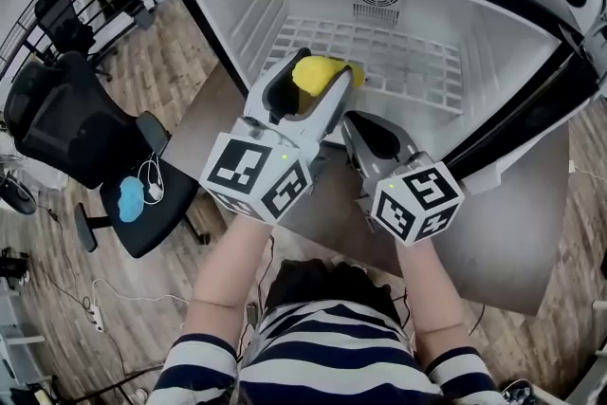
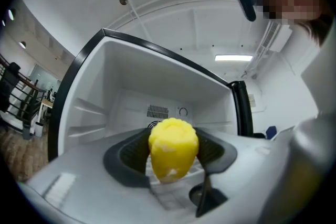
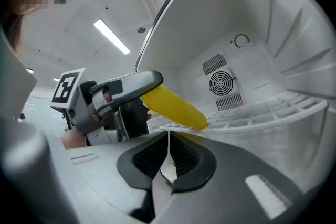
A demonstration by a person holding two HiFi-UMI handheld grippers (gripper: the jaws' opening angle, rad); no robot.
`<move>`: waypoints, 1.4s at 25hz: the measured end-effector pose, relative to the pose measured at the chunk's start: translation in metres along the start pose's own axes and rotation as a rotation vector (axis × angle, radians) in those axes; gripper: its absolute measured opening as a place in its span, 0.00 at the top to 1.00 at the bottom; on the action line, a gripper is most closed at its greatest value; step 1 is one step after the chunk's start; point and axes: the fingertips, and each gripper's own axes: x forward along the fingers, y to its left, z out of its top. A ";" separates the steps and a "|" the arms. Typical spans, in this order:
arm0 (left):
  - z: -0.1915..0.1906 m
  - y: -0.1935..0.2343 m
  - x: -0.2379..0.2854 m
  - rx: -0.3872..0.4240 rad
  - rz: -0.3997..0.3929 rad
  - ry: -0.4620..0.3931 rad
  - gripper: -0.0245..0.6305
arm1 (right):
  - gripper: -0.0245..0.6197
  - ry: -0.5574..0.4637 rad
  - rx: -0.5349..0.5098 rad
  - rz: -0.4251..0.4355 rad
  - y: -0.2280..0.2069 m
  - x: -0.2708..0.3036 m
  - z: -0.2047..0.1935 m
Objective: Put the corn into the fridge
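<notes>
1. Our left gripper [image 1: 325, 64] grips the yellow corn cob [image 1: 316, 77], holding it inside the open fridge [image 1: 503, 62], over the front edge of its wire shelf [image 1: 417, 62].
2. Our right gripper [image 1: 358, 126], jaws together and empty, sits just beside the left gripper at the fridge's front.

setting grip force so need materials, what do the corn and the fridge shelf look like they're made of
Corn: likely a plastic or foam toy, going by its matte, uniform yellow and soft moulded bumps.
Shelf: a white open grid, probably coated wire or moulded plastic; its even white bars leave that open.
</notes>
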 end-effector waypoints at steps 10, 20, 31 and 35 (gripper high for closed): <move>-0.023 0.005 -0.025 -0.006 -0.039 0.128 0.96 | 0.93 0.023 0.007 0.017 0.004 0.032 -0.005; -0.045 0.015 -0.041 -0.014 -0.129 0.224 0.96 | 0.87 0.023 0.002 0.017 0.000 0.038 -0.017; -0.042 0.021 -0.056 -0.018 -0.239 0.188 0.96 | 0.87 0.032 -0.066 0.018 0.014 0.040 -0.017; -0.041 0.011 -0.046 -0.004 -0.254 0.150 0.96 | 0.87 0.046 -0.106 -0.036 0.002 0.031 -0.010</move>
